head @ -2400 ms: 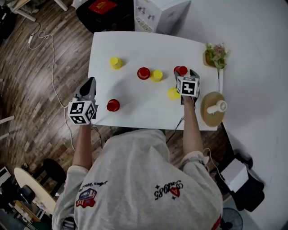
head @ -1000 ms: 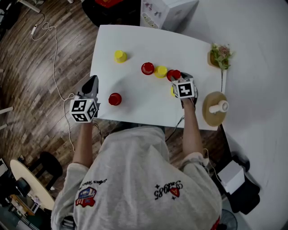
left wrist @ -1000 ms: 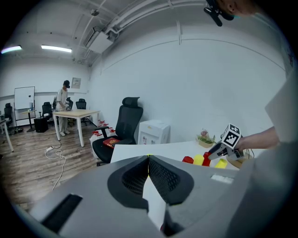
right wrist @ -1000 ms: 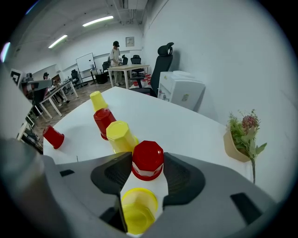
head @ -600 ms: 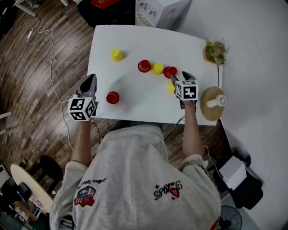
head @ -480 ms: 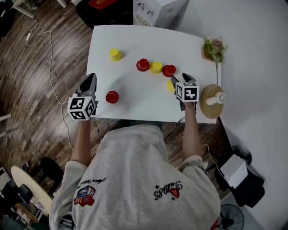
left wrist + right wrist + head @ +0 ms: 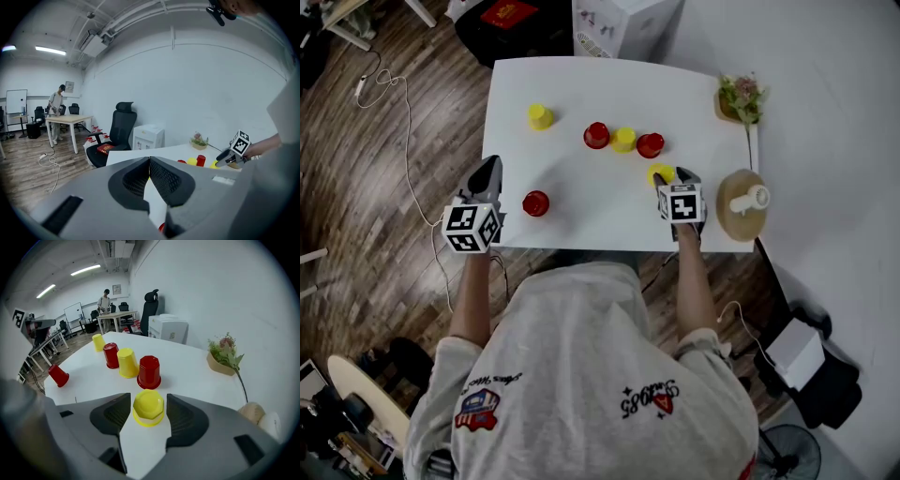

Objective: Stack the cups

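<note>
Head view: six cups point(image 7: 596, 135) stand upside down on the white surface point(image 7: 581, 89). One yellow cup point(image 7: 660, 172) sits near the plant point(image 7: 741, 96), between the jaws of the right gripper point(image 7: 672, 175). The left gripper point(image 7: 491, 165) is far from the plant.

Left gripper view: its jaws are pressed together, empty.

Right gripper view: the jaws have just been moving apart. They stand wide, not squeezing the yellow cup.

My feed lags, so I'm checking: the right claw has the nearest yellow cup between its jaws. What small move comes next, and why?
Probably close the right claw on the yellow cup. Its jaws, which have just been opening, stand apart on either side of the cup and do not seem to press it yet. The cup sits upside down on the table, so it cannot be lifted for stacking until it is gripped.
</note>
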